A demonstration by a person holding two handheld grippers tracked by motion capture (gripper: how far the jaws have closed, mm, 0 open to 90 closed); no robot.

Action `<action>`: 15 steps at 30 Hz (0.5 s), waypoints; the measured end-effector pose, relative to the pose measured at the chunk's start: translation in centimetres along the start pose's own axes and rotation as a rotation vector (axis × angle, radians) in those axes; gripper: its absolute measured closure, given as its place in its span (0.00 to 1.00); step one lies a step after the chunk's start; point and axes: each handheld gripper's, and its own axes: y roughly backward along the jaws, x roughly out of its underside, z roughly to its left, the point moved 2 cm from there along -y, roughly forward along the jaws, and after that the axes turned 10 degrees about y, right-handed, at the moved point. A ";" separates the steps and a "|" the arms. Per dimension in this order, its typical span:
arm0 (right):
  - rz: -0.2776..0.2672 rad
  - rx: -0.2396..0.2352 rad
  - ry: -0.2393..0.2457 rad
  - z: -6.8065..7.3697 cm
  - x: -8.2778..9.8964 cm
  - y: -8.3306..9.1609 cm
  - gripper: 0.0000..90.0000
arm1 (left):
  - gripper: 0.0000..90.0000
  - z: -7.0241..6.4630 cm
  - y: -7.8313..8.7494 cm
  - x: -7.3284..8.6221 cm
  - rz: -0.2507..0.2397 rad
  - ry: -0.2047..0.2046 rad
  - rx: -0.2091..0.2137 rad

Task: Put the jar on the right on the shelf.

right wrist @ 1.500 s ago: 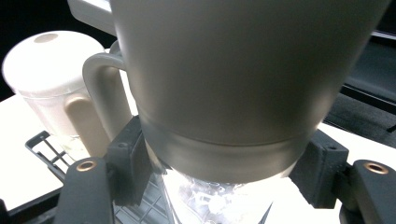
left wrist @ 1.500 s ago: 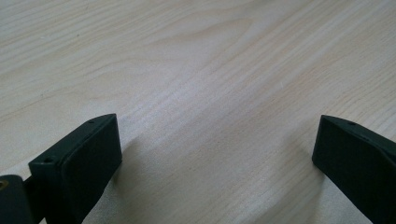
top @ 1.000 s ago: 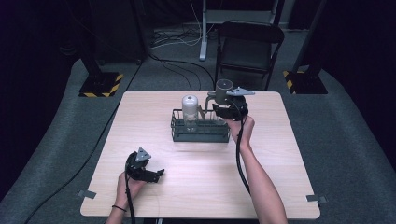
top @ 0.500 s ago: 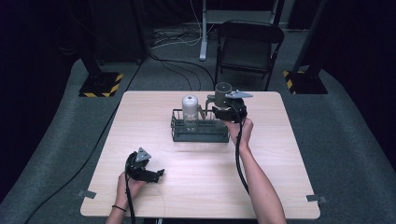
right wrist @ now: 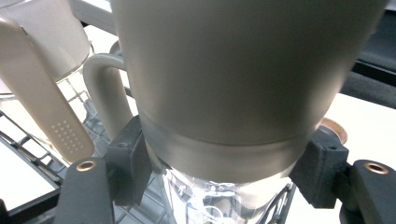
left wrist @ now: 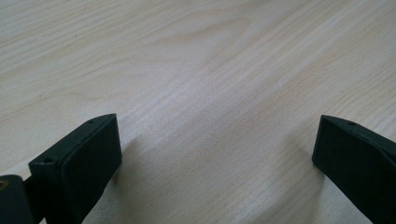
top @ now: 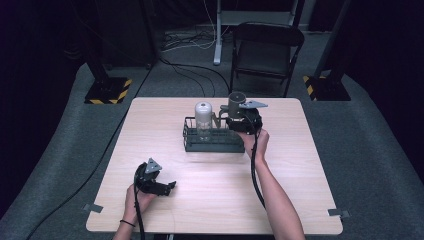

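- The right claw (top: 239, 121) is clamped on a tall grey metal mug with a side handle (top: 234, 106); in the right gripper view its two black jaws press on opposite sides of the steel band near the mug's rim (right wrist: 219, 154), with the mug mouth-down.
- The mug's long axis stands upright, directly above the right end of the dark wire dish rack (top: 212, 142) at the far middle of the pale wooden counter (top: 210, 200).
- The coming move looks like a straight lowering into the rack, so what matters is that the mug's rim lines up between the rack wires just below.
- A white-capped clear upturned tumbler (top: 202, 119) stands in the rack just beside the mug, on its handle side.
- The left claw (top: 167, 186) rests well apart near the counter's front edge, its jaws spread wide on nothing.
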 end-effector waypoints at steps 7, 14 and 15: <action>-0.023 0.000 0.022 0.3 0.5 0.3 0.34 | 0.01 0.0 0.0 0.0 0.000 0.000 0.001; -0.044 0.004 0.060 0.7 1.0 0.6 0.33 | 0.01 0.0 0.0 0.0 0.000 -0.001 0.001; -0.044 0.003 0.061 0.7 1.0 0.6 0.33 | 0.01 0.0 0.0 0.0 0.000 -0.001 0.001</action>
